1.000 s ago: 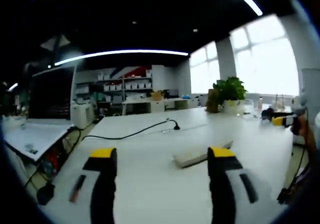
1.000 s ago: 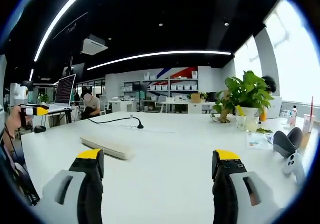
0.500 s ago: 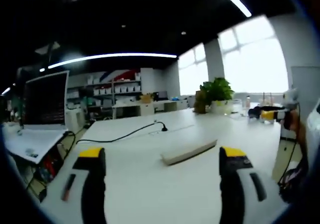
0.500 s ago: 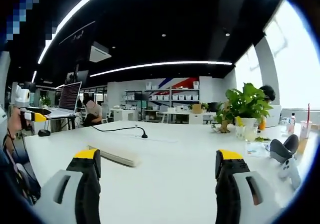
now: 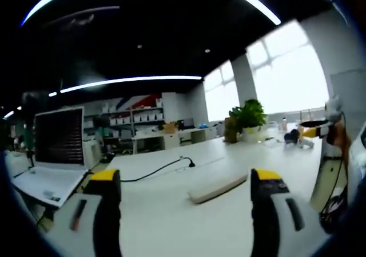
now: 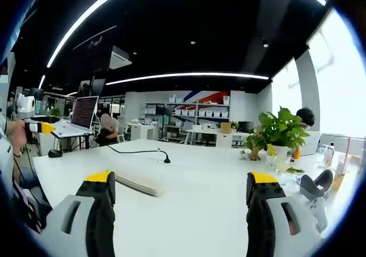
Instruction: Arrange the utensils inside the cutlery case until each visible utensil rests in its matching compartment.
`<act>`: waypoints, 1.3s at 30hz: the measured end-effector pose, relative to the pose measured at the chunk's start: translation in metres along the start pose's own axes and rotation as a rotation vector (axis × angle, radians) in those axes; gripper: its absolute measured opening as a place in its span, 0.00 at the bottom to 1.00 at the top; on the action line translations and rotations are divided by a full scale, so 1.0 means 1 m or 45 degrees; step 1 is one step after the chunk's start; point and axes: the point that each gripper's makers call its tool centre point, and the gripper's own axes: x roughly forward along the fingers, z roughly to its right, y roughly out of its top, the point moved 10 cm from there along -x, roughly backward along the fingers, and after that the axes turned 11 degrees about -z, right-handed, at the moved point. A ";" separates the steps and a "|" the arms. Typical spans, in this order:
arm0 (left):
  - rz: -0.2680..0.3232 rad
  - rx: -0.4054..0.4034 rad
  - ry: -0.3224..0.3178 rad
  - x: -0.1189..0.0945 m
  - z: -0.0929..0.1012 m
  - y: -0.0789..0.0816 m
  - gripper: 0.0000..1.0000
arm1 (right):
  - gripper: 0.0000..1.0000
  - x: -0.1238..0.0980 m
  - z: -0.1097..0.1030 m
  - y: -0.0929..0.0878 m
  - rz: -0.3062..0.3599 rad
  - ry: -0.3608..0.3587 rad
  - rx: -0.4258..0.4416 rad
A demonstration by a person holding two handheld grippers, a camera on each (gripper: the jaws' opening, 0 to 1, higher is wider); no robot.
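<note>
Ahead of both grippers, on the broad white surface point(image 5: 171, 211), lies the long flat pale cutlery case point(image 5: 218, 187), at about one o'clock in the left gripper view and eleven o'clock point(image 6: 136, 184) in the right gripper view. My left gripper point(image 5: 186, 180) has its yellow-tipped fingers spread wide with nothing between them; my right gripper point(image 6: 180, 180) is the same. I see the case edge-on, so I cannot tell what utensils lie inside. A thin black cable point(image 6: 137, 151) trails beyond it. My worry: approaching this low, I judge a finger could nudge the light case and slide it, or I could grab blindly at a wrong compartment.
</note>
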 end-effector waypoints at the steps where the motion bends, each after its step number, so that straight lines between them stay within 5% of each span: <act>1: -0.005 0.005 0.004 -0.001 0.000 -0.001 1.00 | 0.99 -0.001 0.001 0.000 -0.001 -0.010 -0.003; 39: -0.055 0.045 -0.017 -0.006 -0.003 -0.020 1.00 | 0.99 -0.012 -0.006 -0.009 -0.015 -0.025 -0.047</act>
